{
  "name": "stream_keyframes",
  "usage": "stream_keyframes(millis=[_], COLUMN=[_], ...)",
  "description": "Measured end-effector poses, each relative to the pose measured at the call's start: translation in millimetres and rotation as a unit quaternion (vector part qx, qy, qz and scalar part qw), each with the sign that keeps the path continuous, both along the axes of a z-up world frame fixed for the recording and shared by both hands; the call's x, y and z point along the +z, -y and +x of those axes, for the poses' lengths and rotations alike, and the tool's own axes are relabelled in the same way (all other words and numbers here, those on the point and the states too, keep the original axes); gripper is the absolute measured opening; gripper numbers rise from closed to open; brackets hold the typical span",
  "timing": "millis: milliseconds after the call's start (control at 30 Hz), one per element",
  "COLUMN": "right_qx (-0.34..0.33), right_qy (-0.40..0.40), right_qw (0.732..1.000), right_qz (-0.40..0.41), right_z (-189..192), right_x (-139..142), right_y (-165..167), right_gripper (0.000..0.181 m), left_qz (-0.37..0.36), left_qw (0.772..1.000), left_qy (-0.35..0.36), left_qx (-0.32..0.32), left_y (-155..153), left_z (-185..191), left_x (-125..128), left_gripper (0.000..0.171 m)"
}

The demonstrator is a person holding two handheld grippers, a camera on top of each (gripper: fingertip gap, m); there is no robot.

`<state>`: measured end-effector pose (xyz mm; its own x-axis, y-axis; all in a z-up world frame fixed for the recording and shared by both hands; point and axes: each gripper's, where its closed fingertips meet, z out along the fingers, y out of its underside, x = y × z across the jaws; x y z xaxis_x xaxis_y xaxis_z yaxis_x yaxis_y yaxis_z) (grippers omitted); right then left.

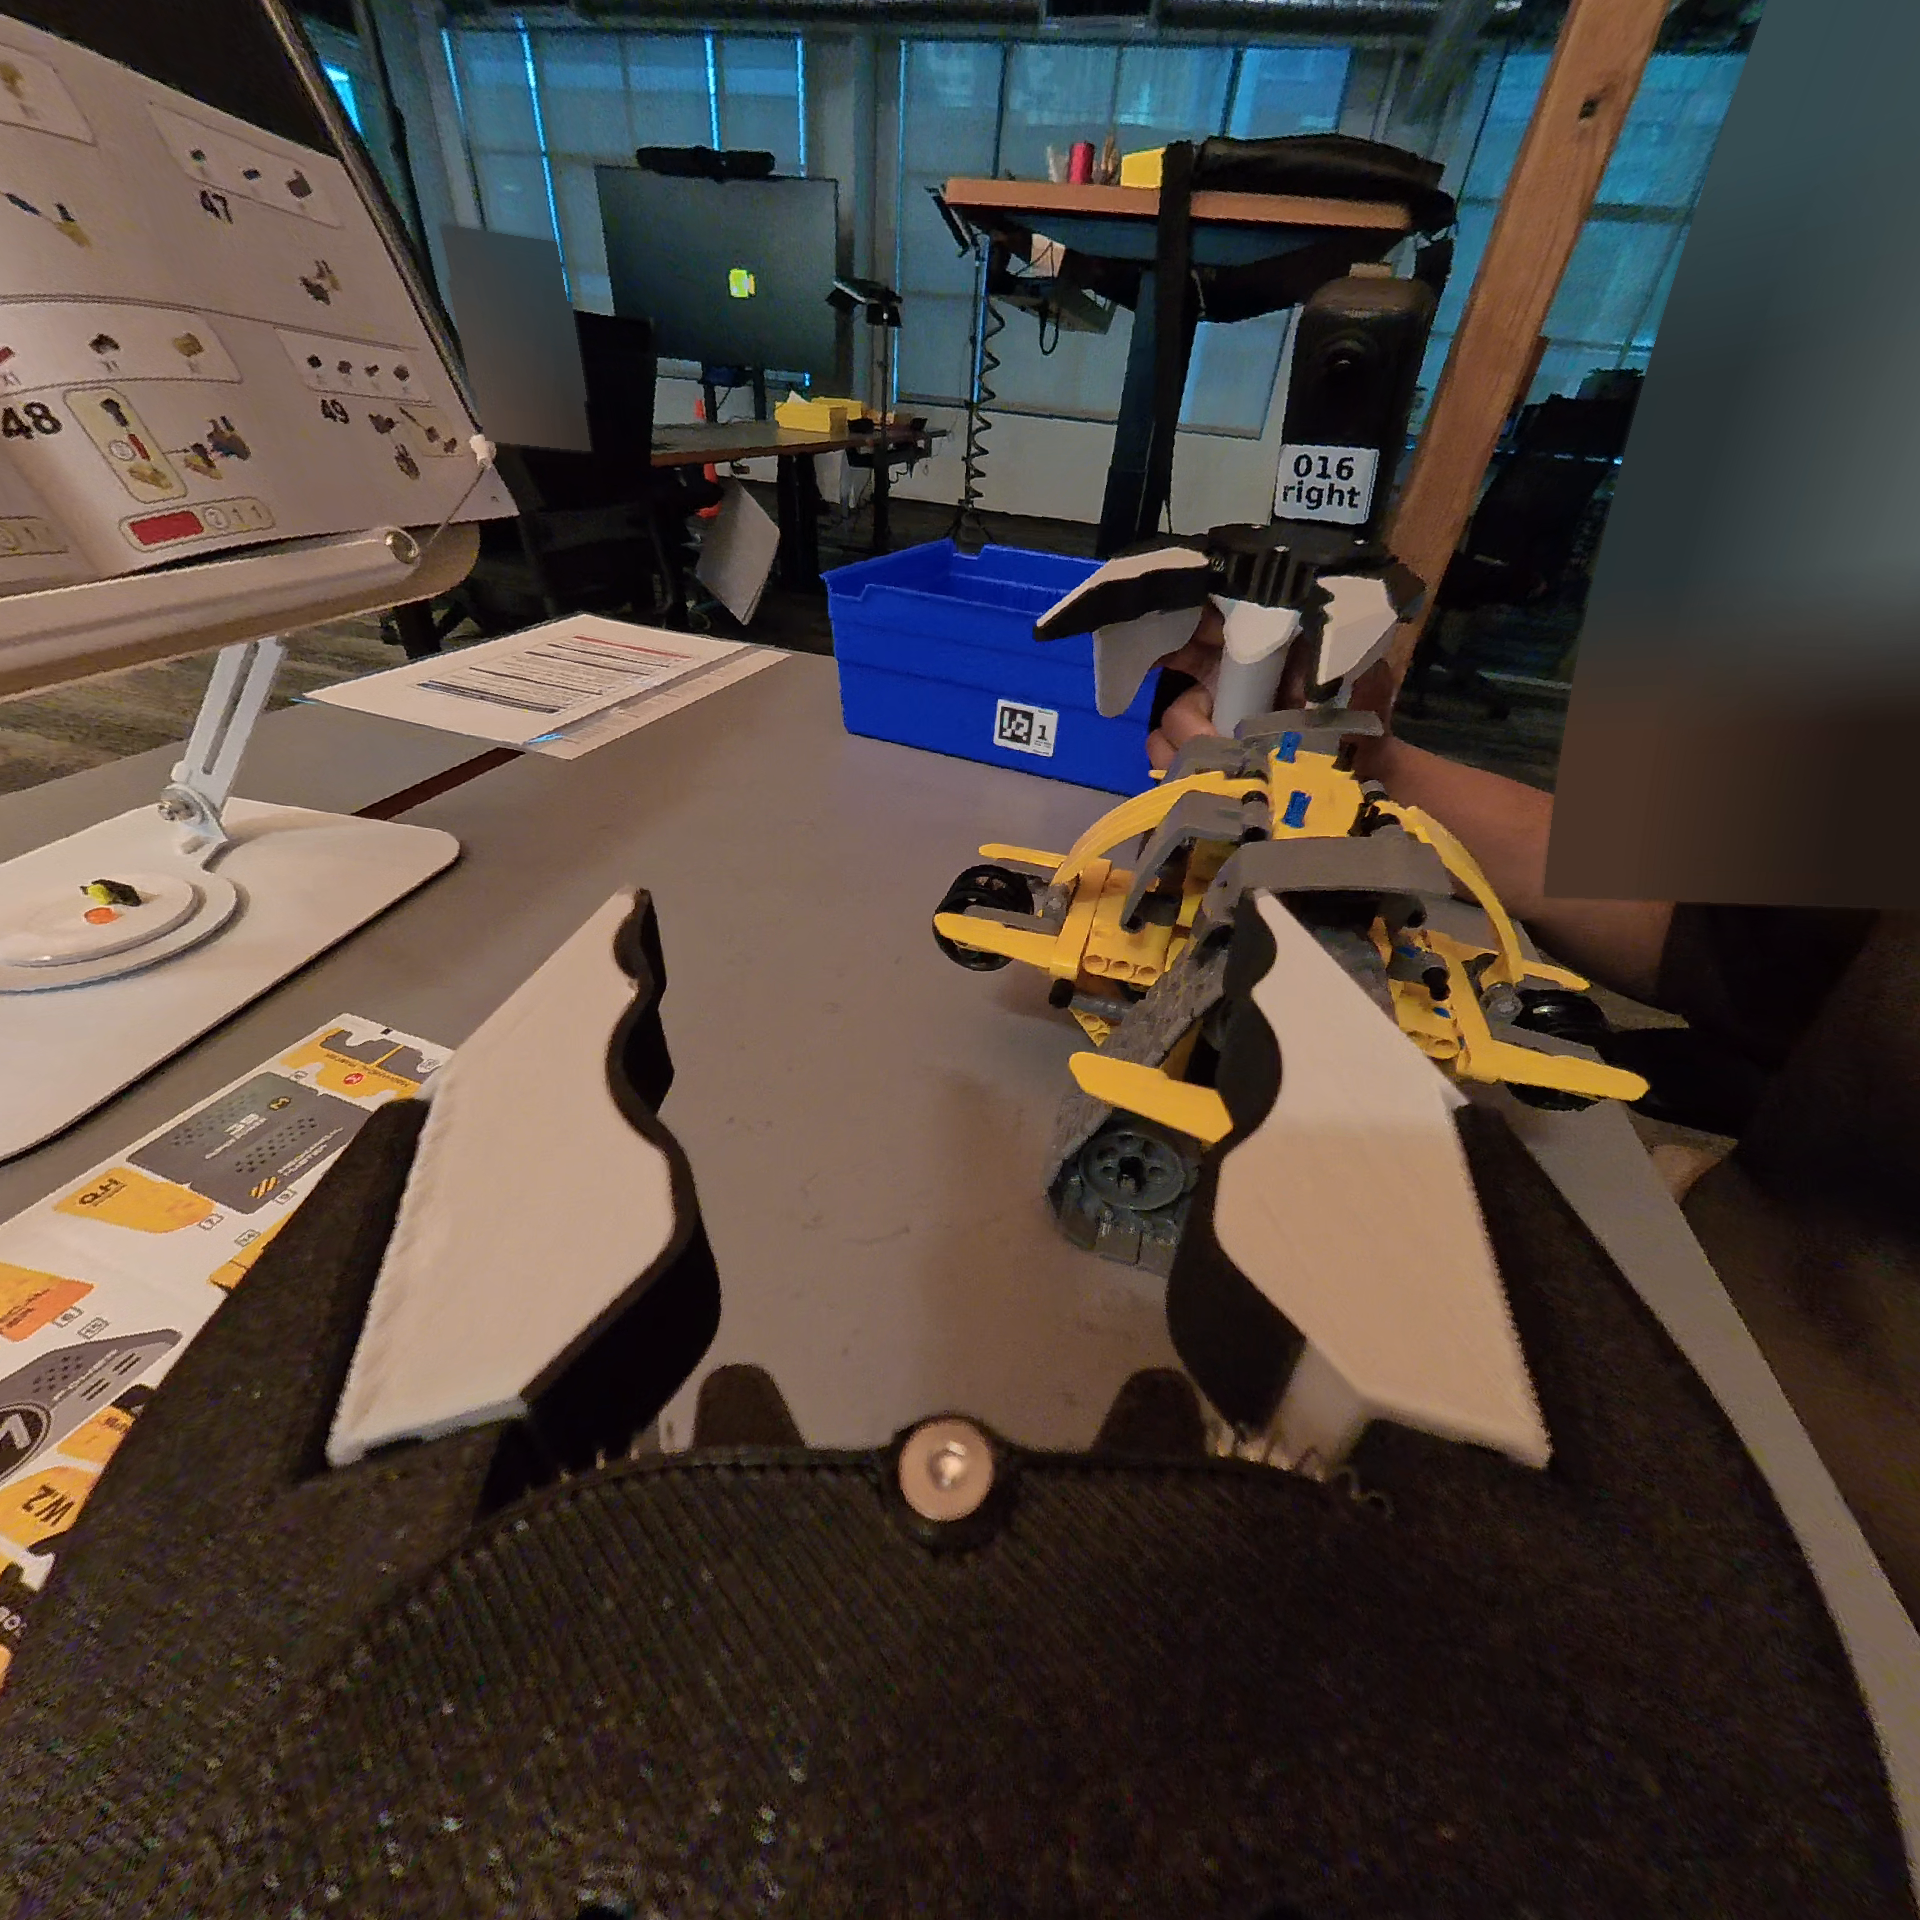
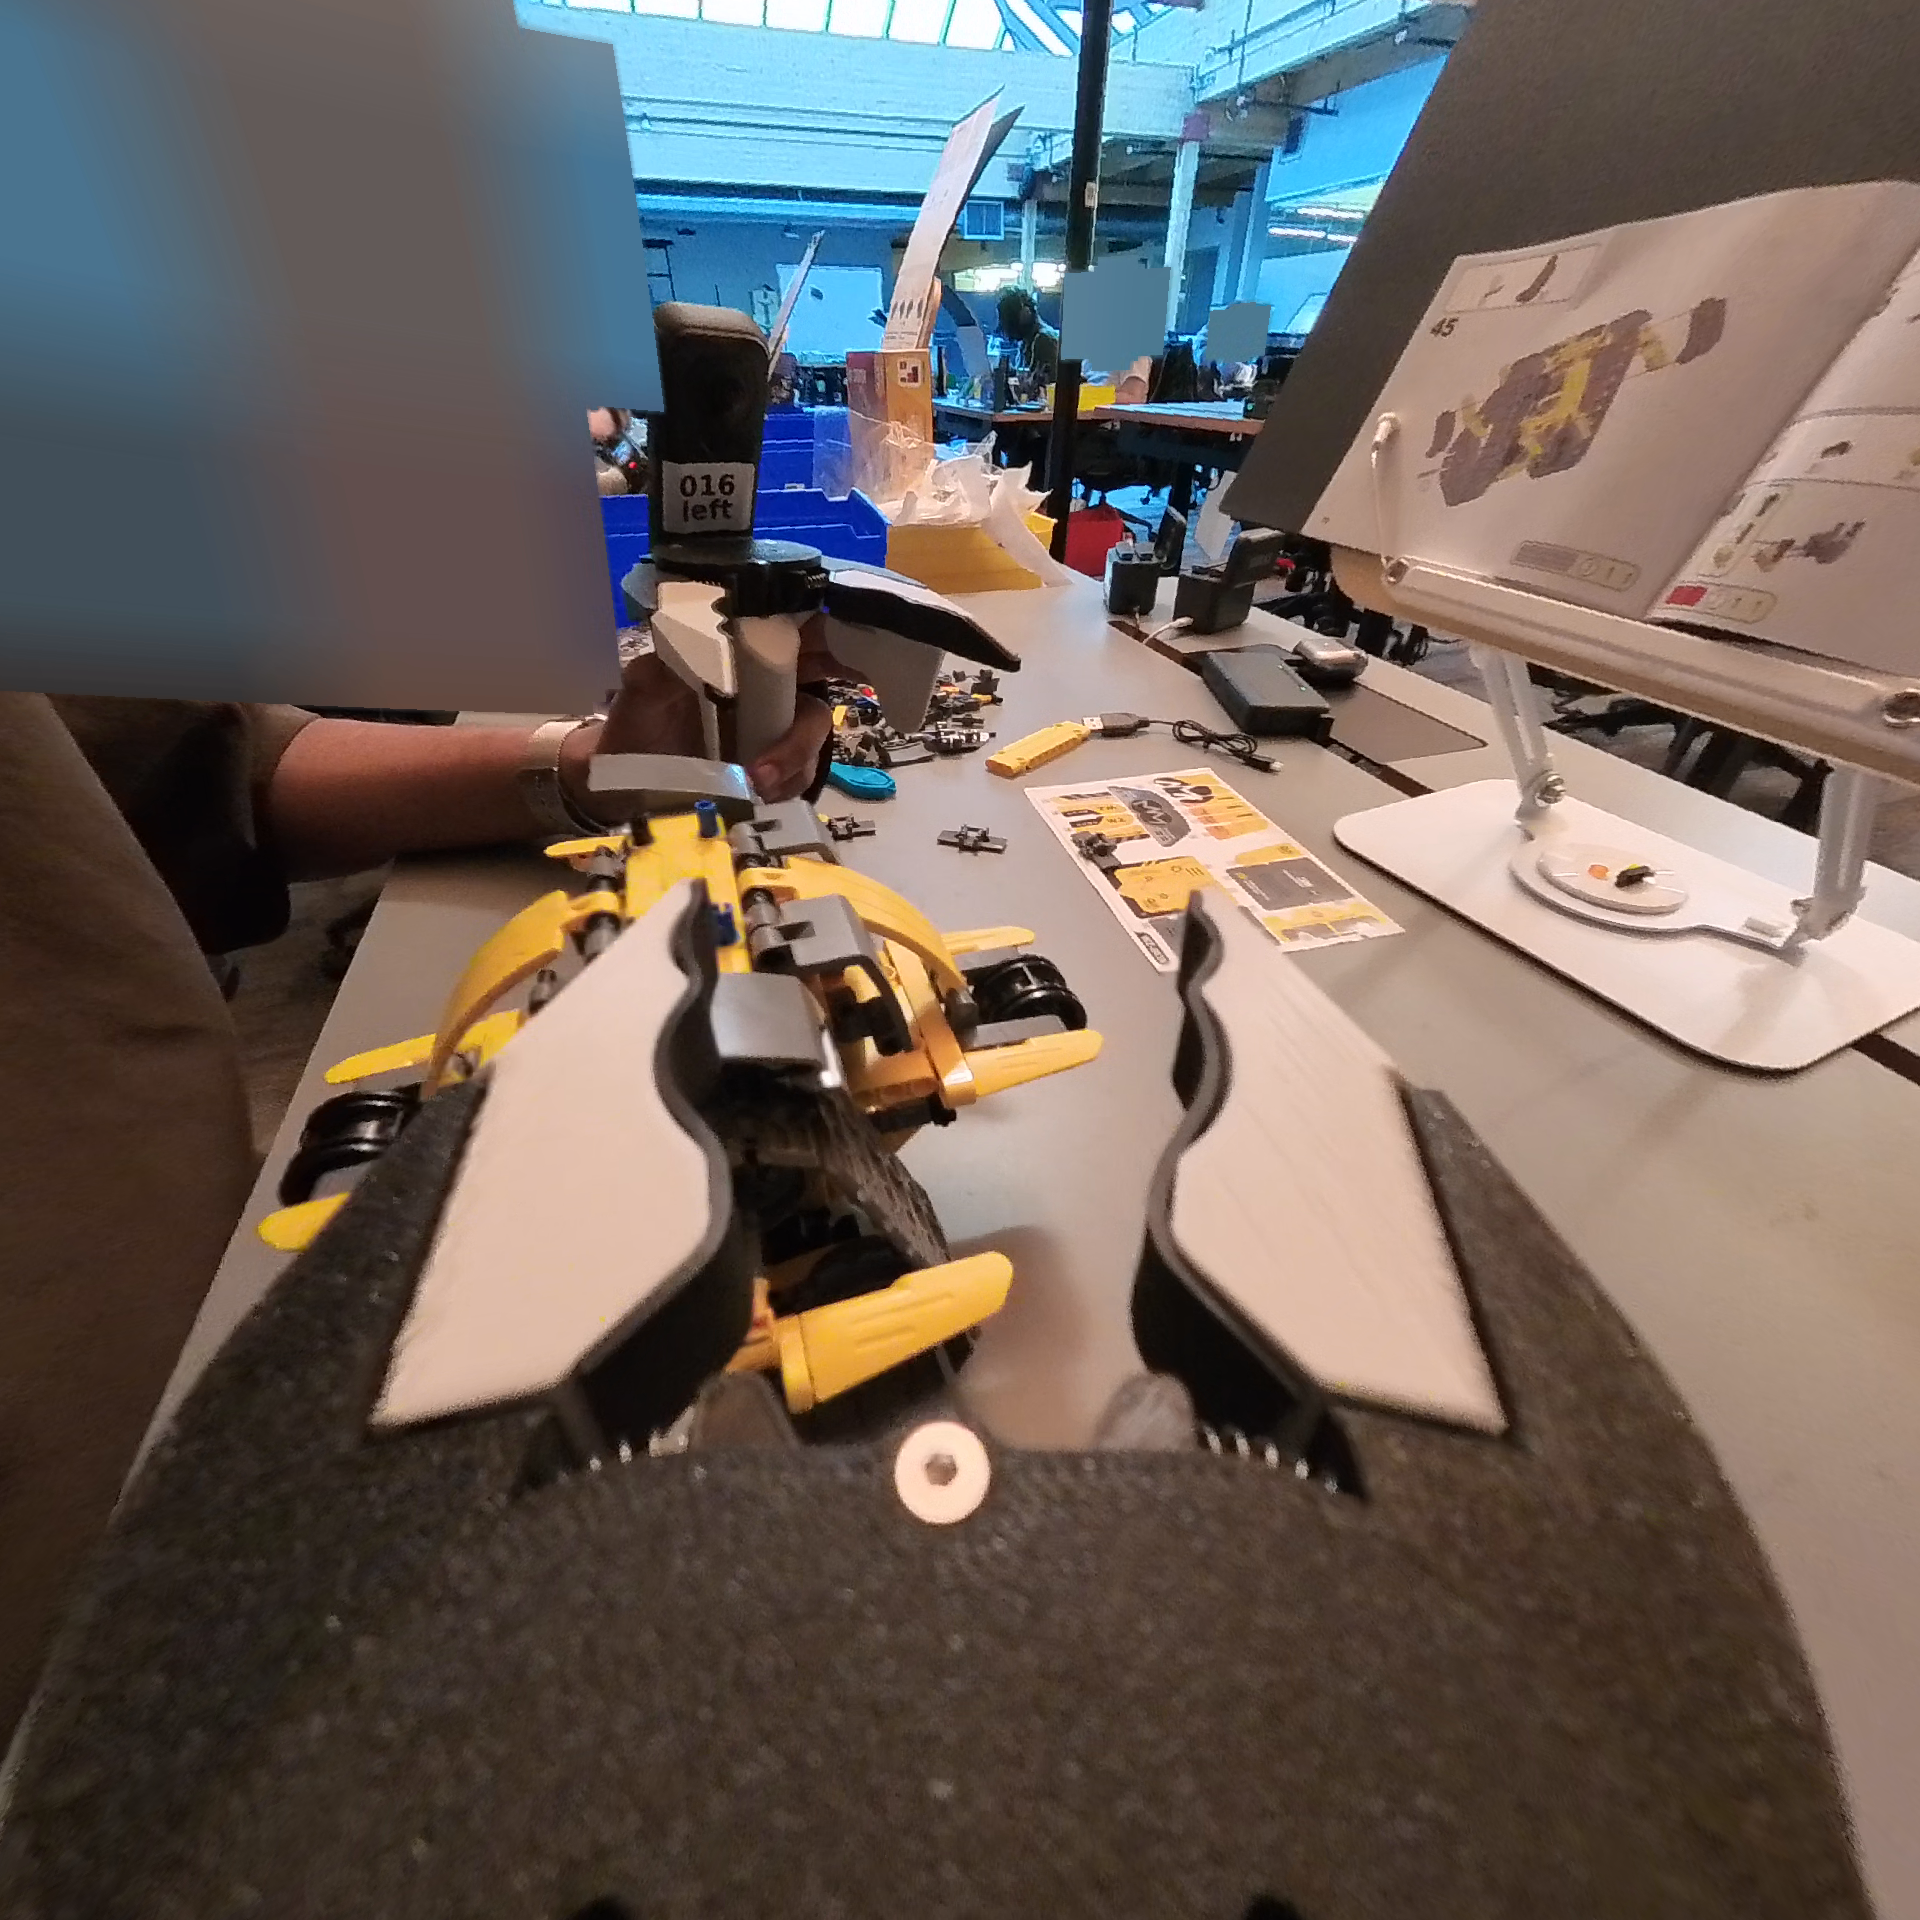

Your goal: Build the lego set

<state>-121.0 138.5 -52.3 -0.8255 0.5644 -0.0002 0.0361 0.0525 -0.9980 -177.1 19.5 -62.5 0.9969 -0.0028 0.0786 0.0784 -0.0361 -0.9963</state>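
Both claws stand wide and hold nothing. The left claw (image 1: pixel 951 1049) has its right finger (image 1: pixel 1340 1174) against or just beside the near end of the yellow and grey toy car (image 1: pixel 1247 935), which rests on the grey surface (image 1: pixel 831 987). The right claw (image 2: pixel 940 1049) meets the same car (image 2: pixel 790 997) from the far end, its left finger (image 2: pixel 592 1132) over the roof.

With fingers pressing from opposite ends, a sideways nudge could, I judge, pop off a yellow fender or slide the car toward the surface's edge, which lies close beside it.

Only the left wrist view shows the blue bin (image 1: pixel 966 665) beyond the car. Only the right wrist view shows loose black parts (image 2: pixel 935 717), a yellow stick with a cable (image 2: pixel 1039 748) and the whole sticker sheet (image 2: pixel 1205 862) ahead of the claw. Both show the instruction book on its stand (image 2: pixel 1621 436).
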Motion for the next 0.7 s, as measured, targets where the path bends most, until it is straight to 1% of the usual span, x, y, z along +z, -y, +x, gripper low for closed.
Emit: stream_keyframes(millis=[233, 700], right_qx=[-0.005, -0.023], right_qy=[0.002, -0.013], right_qw=[1.000, 1.000], right_qz=[0.003, 0.006], right_z=[-1.7, -3.0], right_x=[-2.0, 2.4], right_y=[-1.0, -5.1], right_gripper=[0.087, 0.086], left_qz=[0.014, 0.024], left_qw=[0.999, 0.998], left_qy=[0.030, 0.048], left_qx=[-0.011, -0.012], left_y=[-0.2, 1.3], left_z=[-0.3, -2.9], left_x=[1.0, 2.5], left_gripper=[0.106, 0.107])
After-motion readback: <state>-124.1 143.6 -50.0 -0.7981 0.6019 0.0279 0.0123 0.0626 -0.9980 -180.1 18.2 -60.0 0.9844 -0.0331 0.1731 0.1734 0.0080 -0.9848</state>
